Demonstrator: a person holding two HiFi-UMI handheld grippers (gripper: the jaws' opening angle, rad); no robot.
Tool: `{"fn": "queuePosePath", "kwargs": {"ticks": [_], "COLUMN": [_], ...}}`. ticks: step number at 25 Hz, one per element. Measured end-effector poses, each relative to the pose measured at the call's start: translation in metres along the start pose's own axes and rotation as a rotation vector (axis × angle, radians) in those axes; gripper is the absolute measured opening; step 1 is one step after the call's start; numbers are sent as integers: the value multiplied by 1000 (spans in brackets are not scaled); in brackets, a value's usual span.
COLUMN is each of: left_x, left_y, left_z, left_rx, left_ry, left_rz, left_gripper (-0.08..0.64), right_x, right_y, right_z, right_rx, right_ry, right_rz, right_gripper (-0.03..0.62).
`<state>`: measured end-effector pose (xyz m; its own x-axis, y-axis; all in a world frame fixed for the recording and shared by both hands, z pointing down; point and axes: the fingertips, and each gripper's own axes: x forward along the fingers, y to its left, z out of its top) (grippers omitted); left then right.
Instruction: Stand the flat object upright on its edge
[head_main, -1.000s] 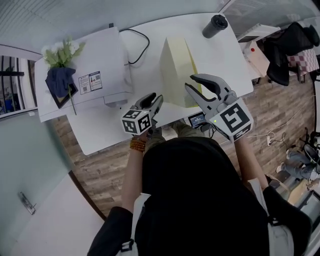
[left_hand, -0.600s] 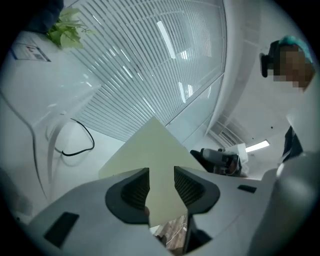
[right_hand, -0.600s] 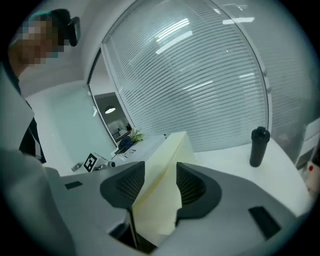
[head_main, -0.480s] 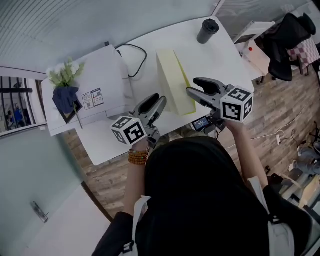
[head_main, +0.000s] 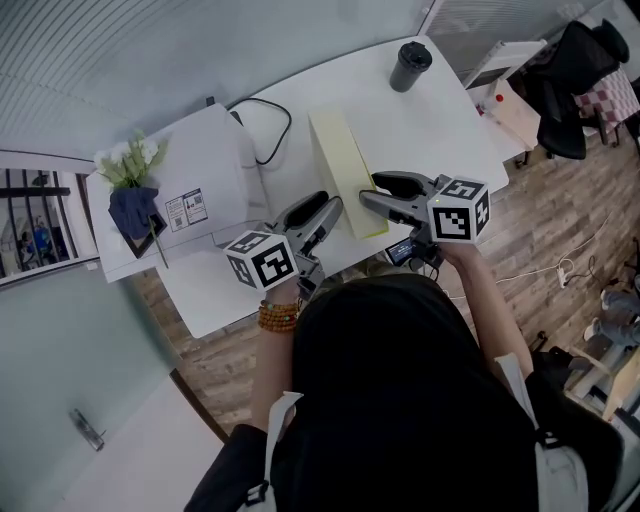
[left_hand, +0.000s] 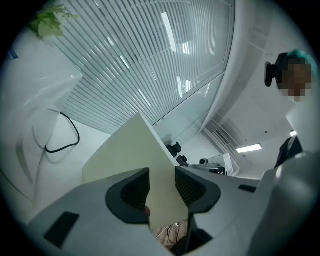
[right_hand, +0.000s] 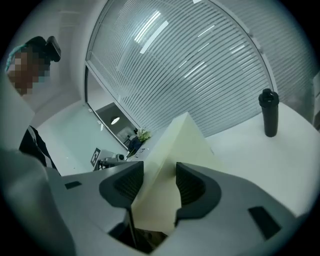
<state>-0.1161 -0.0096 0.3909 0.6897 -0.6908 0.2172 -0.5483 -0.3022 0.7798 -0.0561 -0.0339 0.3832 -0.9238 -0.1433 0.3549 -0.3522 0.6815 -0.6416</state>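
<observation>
The flat object is a pale yellow board (head_main: 340, 165) standing on its long edge on the white table (head_main: 440, 130). Both grippers are at its near end. My left gripper (head_main: 328, 212) comes in from the left, and in the left gripper view the board (left_hand: 125, 155) runs between its jaws, which are opening. My right gripper (head_main: 372, 196) is on the right side. In the right gripper view the board (right_hand: 180, 140) also passes between those wide-spread jaws, and I see no pad pressing on it.
A white machine (head_main: 200, 180) with a black cable (head_main: 265, 130) stands left of the board. Beside it is a potted plant (head_main: 130, 190). A dark tumbler (head_main: 410, 65) stands at the table's far right corner. A chair with dark clothing (head_main: 580, 70) is on the wooden floor.
The board showed a broad, tilted face a second ago and now shows only a narrow strip, more upright. Both grippers have drawn closer to its near end, and the right one has turned.
</observation>
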Motion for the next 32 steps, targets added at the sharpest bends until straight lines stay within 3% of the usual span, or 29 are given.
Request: {"fn": "queuePosePath", "kwargs": {"ticks": [3, 8, 12, 17, 26, 32], "left_x": [-2, -8, 2, 5, 9, 15], "left_y": [-2, -8, -14, -13, -12, -14], "left_z": [1, 18, 10, 9, 11, 12], "left_rx": [13, -78, -64, -49, -8, 7], "left_ry": [13, -72, -13, 4, 15, 26], "left_rz": [0, -60, -84, -61, -3, -7], "left_gripper": [155, 161, 161, 158, 144, 144], "right_x": [1, 0, 3, 5, 5, 2], "right_y": [1, 1, 3, 6, 8, 3], "right_z": [0, -2, -3, -2, 4, 10], "right_rx": [-5, 35, 63, 61, -30, -45], "right_ry": [10, 5, 9, 14, 7, -10], "right_rz": [15, 42, 59, 63, 22, 9], "right_gripper": [190, 190, 191, 188, 143, 133]}}
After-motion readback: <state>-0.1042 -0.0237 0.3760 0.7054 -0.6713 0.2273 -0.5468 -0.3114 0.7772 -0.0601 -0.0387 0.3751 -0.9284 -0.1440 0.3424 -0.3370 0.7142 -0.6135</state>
